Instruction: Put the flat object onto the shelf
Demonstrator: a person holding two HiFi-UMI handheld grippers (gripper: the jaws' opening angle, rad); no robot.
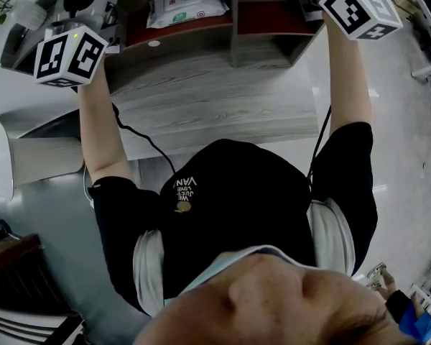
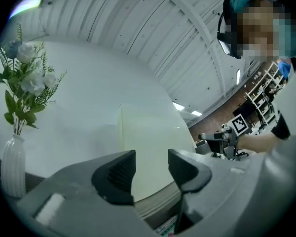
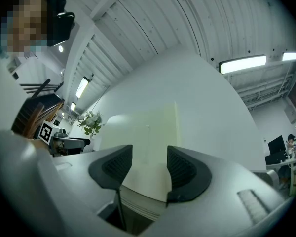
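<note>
A: Head view first, and there's the shelf with the flat pack lying on its red-brown level at twelve o'clock, in the compartment left of the upright divider

B: And both arms are raised to it! The left hand-held gripper sits out at nine o'clock of that pack and the right hand-held gripper at three o'clock, so the pack lies between them with neither one on it

A: How do the jaws stand on the left one?

B: Part-way open, with a clear gap and bare pads. The grey edge of a shelf board runs low in that gap, and I can't tell whether it touches the pads. At six o'clock there's a sliver of what looks like the pack's print

A: Same story on the right?

B: Same story: jaws half apart, nothing pinched, and the board edge showing under them at six o'clock

A: Anything else on show?

B: A white vase of pale flowers at nine o'clock in the left gripper view, and a small white disc on the shelf, just beside the pack at seven o'clock of it
</note>
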